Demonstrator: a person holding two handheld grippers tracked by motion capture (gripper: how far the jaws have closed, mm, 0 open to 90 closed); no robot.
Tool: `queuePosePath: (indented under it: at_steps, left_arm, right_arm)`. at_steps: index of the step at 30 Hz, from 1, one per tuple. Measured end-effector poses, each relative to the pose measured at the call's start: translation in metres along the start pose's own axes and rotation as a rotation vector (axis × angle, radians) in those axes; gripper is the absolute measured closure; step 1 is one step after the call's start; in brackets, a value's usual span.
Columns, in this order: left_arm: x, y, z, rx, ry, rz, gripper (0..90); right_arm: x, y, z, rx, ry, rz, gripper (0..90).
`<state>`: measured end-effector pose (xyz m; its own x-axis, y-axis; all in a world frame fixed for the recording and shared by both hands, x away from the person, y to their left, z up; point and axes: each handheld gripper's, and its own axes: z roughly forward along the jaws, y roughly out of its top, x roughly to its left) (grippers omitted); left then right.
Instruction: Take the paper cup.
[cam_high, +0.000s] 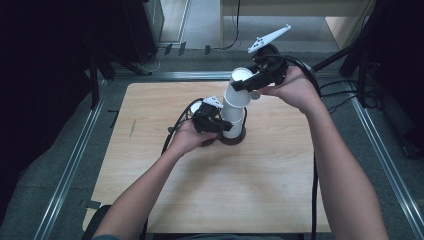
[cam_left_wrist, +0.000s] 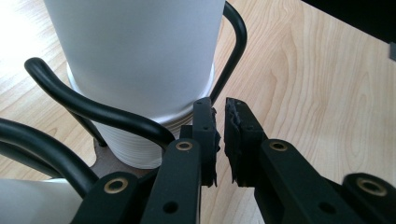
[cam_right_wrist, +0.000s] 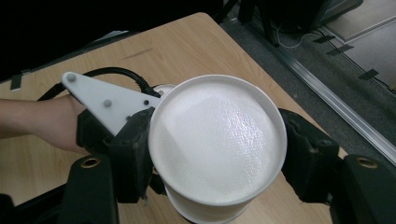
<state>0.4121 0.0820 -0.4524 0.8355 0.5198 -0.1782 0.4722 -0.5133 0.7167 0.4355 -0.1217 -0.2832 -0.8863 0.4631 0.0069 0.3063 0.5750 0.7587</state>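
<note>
— White foam, was it? How many cups?
— Two showed clearly: one cup clamped in the right gripper, lifted over the stack in its holder. The left gripper was nearly together, holding nothing, beside the holder.

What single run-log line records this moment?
right gripper: shut on top cup, raised | left gripper: shut beside cup stack | holder: on table

Near half of the wooden table bare, open to approach. Cup stack in its black wire holder blocks the middle; left gripper crowds its left, right gripper clamps the top cup. 2 forearms cross the near side.
</note>
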Motion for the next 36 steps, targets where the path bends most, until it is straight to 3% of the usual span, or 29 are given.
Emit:
queuePosePath:
  at_steps: [9, 12, 17, 22, 26, 36]
  left_arm:
    - [-0.005, 0.001, -0.005, -0.002, -0.036, 0.005, 78.3]
    - [-0.010, -0.003, -0.010, 0.000, -0.047, 0.030, 76.3]
    - [-0.014, -0.010, -0.018, 0.002, -0.082, 0.033, 71.8]
    - [-0.017, -0.014, -0.022, 0.011, -0.113, 0.036, 70.0]
    - [-0.020, -0.020, -0.027, 0.024, -0.130, 0.055, 66.2]
    - [-0.025, -0.036, -0.035, 0.022, -0.161, 0.073, 58.1]
  right_arm:
    - [0.009, -0.013, -0.021, 0.023, 0.022, -0.011, 34.5]
    - [0.012, -0.022, -0.024, 0.019, 0.029, -0.010, 34.5]
    - [0.019, -0.046, -0.029, 0.029, 0.085, 0.000, 34.5]
    - [0.025, -0.064, -0.027, 0.040, 0.114, -0.020, 34.5]
    - [0.038, -0.083, -0.022, 0.046, 0.160, -0.037, 34.5]
    - [0.051, -0.112, -0.009, 0.056, 0.184, -0.053, 34.5]
